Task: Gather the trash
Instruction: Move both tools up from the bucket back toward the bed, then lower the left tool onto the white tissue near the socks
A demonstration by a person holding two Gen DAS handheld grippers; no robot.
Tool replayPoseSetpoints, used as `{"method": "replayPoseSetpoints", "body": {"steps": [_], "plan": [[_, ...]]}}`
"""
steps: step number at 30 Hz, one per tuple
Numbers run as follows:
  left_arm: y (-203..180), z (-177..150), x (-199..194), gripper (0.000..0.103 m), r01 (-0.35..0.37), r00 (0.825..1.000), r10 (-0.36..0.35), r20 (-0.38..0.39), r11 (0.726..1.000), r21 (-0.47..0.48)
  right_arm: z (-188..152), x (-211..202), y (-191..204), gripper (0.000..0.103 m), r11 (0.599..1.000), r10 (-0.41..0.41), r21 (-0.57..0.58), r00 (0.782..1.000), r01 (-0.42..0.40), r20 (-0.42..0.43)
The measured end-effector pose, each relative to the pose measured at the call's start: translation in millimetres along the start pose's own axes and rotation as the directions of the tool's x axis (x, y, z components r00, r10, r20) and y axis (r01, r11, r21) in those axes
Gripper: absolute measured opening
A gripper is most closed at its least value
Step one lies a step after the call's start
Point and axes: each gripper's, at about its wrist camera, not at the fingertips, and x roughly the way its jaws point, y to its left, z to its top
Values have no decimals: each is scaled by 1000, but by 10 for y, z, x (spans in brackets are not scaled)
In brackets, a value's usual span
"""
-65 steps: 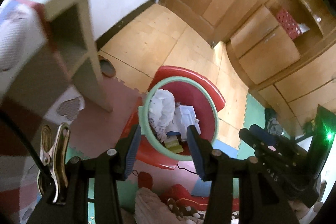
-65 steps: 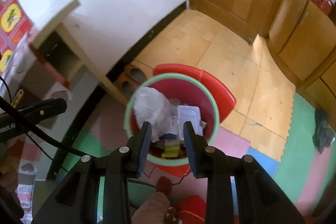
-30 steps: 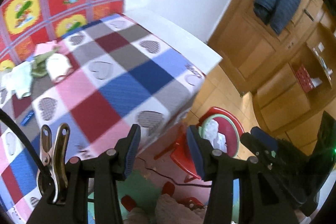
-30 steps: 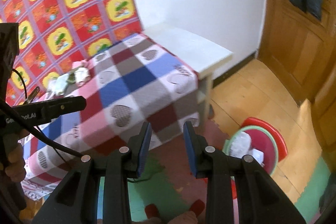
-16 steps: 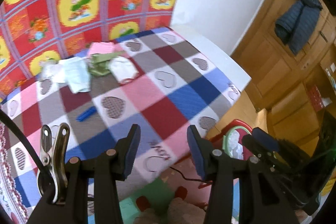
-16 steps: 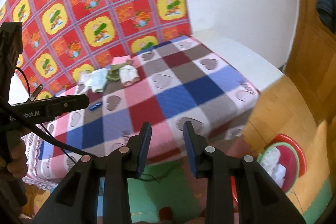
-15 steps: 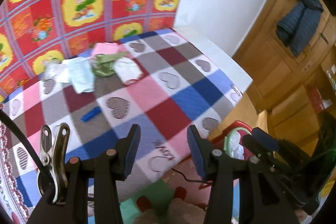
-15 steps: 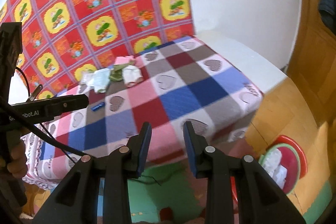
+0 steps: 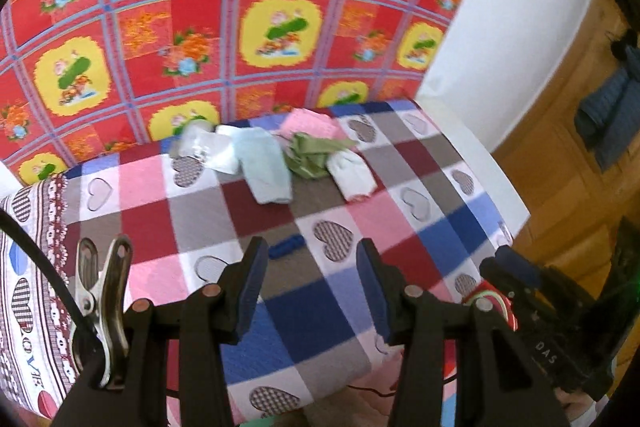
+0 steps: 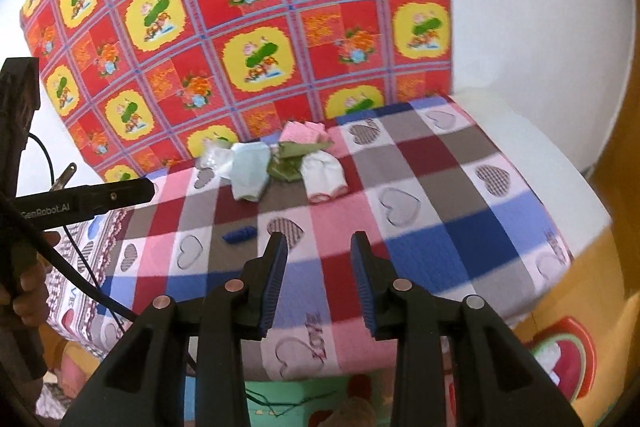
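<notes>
Several bits of trash lie at the back of the checked heart tablecloth (image 9: 448, 239): a clear plastic wrapper (image 9: 196, 143), a pale blue pack (image 9: 264, 171), a crumpled green wrapper (image 9: 312, 155), a pink piece (image 9: 308, 123) and a white pack (image 9: 352, 175). A small blue scrap (image 9: 284, 247) lies nearer, just beyond my left gripper (image 9: 312, 291), which is open and empty. The right wrist view shows the same pile (image 10: 288, 163) and blue scrap (image 10: 239, 235), left of and beyond my open, empty right gripper (image 10: 319, 283).
A red bin with a green rim (image 10: 564, 351) stands on the floor at the table's right end, with white trash inside. A red and yellow flowered cloth (image 10: 248, 59) hangs behind the table. A wooden door and a hanging jacket (image 9: 608, 107) are at the right.
Both views have swung up and left from the bin on the floor to the table top. The trash pile now sits nearer and more central. Both grippers remain empty.
</notes>
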Motion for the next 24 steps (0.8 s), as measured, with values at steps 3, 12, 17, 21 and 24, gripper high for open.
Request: {"method": "replayPoseSetpoints", "body": {"steps": [3,12,17,21,24], "plan": [[103,102,22,49,-20,1000,21,13,999,-29,138,115,21,34,999,28,-21,1000,-28,-7],[482,486,291,49,-98,994,103,26,986,-133,506,509,51,43,988,98,-113,995,-101,-30],[690,682,545,49,-141,989,146,11,971,-195,613,765,20,43,982,126,-134,990,-133,-61],[798,822,763,49,-159,986,165,6,962,-223,655,981,-30,43,978,129,-151,988,-141,-88],[863,923,983,49,-167,985,172,-4,956,-241,665,1135,-78,43,976,127,-162,986,-143,-108]]}}
